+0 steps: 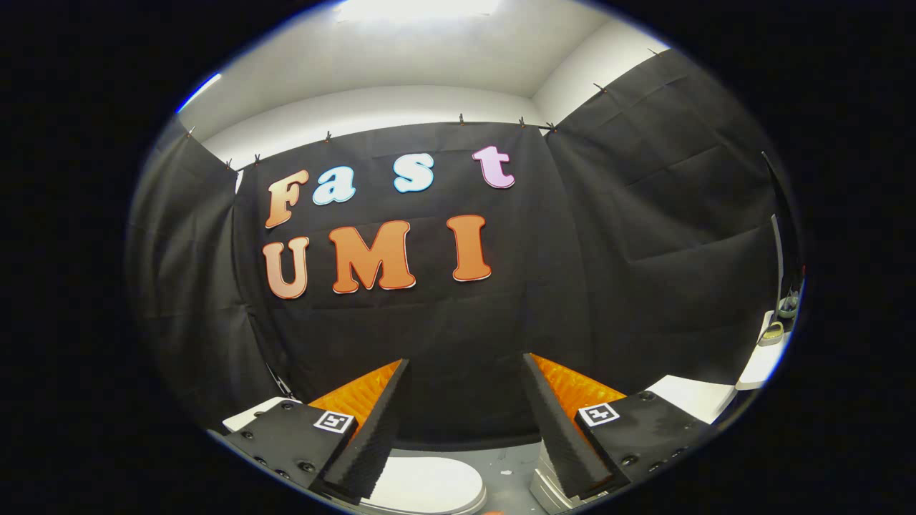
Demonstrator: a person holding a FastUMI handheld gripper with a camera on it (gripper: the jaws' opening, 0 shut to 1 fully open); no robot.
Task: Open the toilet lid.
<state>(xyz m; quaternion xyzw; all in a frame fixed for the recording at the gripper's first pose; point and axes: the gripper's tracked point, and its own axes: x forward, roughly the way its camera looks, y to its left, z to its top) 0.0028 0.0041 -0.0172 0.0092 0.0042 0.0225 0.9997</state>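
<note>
Tool fingers apart; toilet lid partly hidden below

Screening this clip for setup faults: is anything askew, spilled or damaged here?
Nothing stands out. The gripper is open and holds nothing, aimed at the cloth wall; the toilet lid lies below the fingers, closed and untouched as far as shows.

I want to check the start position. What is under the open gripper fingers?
Under the open gripper, a white toilet lid lies low, below the fingers, with grey floor beside it. Nothing sits between the fingers. The fingers cover part of the lid, and the bowl is hidden.
</note>
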